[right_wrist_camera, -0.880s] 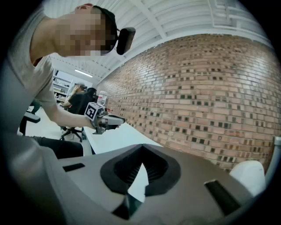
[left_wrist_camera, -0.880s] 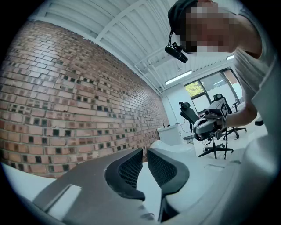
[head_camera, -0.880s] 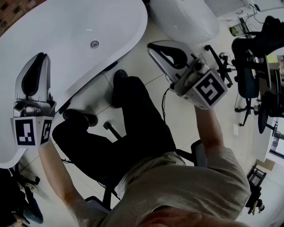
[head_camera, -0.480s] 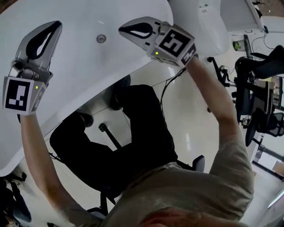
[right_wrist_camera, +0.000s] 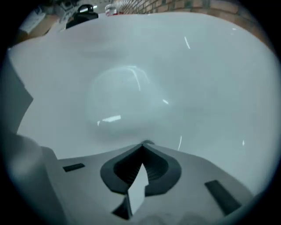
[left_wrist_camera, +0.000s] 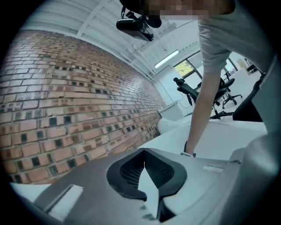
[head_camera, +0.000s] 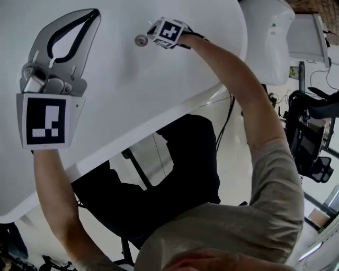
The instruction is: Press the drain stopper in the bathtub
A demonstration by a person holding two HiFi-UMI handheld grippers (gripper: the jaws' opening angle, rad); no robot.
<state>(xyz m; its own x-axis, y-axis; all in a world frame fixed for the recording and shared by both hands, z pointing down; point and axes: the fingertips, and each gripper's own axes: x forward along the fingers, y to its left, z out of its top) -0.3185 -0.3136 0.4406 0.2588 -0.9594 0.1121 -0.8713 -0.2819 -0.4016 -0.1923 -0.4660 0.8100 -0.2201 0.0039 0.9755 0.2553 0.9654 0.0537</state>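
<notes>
Right gripper (right_wrist_camera: 144, 146) clenched empty, tips right at drain stopper (head_camera: 140, 40): small, stiff, slick metal cap, likely sprung, so press dead centre, no grasping; left gripper (left_wrist_camera: 142, 151) clenched, idle.

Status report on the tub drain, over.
Both shut: left claw raised over white bathtub; right claw tip at round metal drain stopper. Nothing between.

White bathtub (head_camera: 159, 90), red-brown brick wall (left_wrist_camera: 66, 88)

Head view dim, grey. Gripper views bulge, corners black. Right one blurred, glare streaks on bathtub (right_wrist_camera: 210, 79); ceiling strip light (left_wrist_camera: 167, 58) bright.
</notes>
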